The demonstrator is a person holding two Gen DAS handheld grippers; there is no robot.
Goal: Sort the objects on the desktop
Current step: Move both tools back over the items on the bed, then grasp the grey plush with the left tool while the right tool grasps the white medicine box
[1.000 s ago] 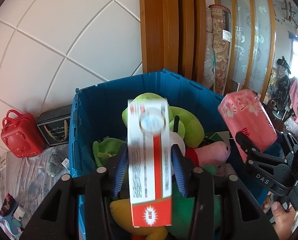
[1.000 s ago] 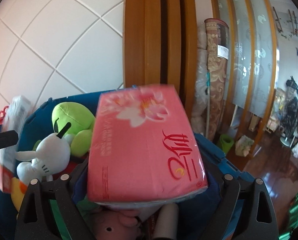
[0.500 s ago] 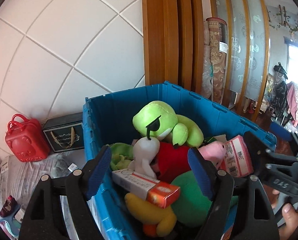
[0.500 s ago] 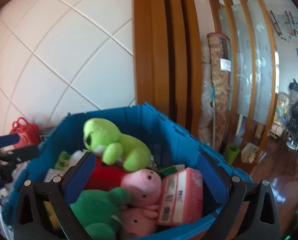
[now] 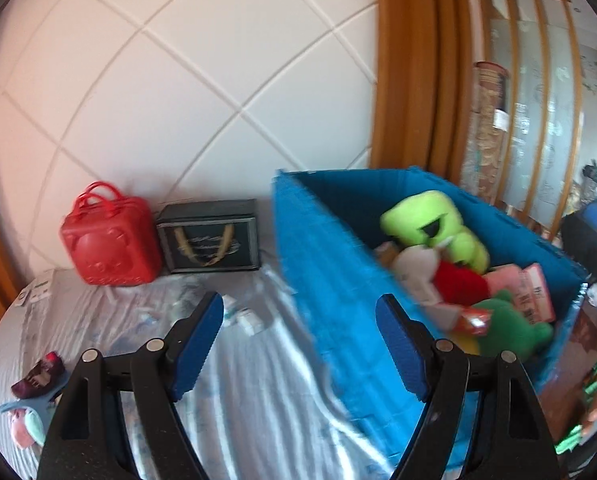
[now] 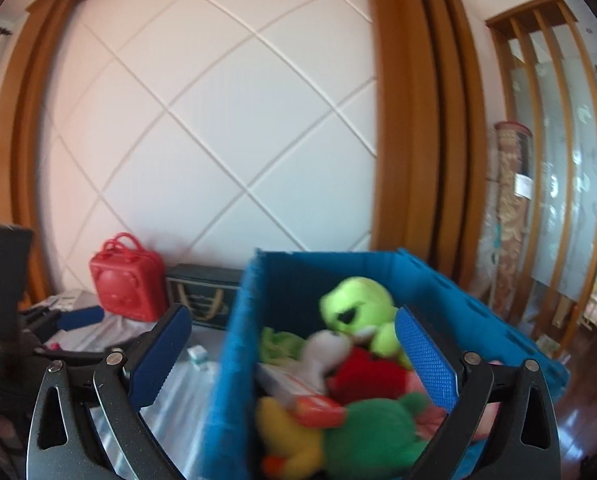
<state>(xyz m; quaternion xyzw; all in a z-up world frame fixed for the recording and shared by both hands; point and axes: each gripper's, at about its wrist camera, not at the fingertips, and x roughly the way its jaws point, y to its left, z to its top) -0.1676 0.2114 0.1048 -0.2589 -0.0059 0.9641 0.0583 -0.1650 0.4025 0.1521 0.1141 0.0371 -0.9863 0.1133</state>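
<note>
Both claws spread wide, empty: left claw [image 5: 298,344], right claw [image 6: 290,354]. Ribbed blue plastic crate [image 5: 330,280] on striped cloth, stuffed with soft plush toys [image 6: 358,308], pink tissue pack [image 5: 536,298], red-ended carton [image 6: 310,400].

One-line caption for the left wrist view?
Open left gripper over striped cloth, beside blue bin filled with plush toys.
</note>
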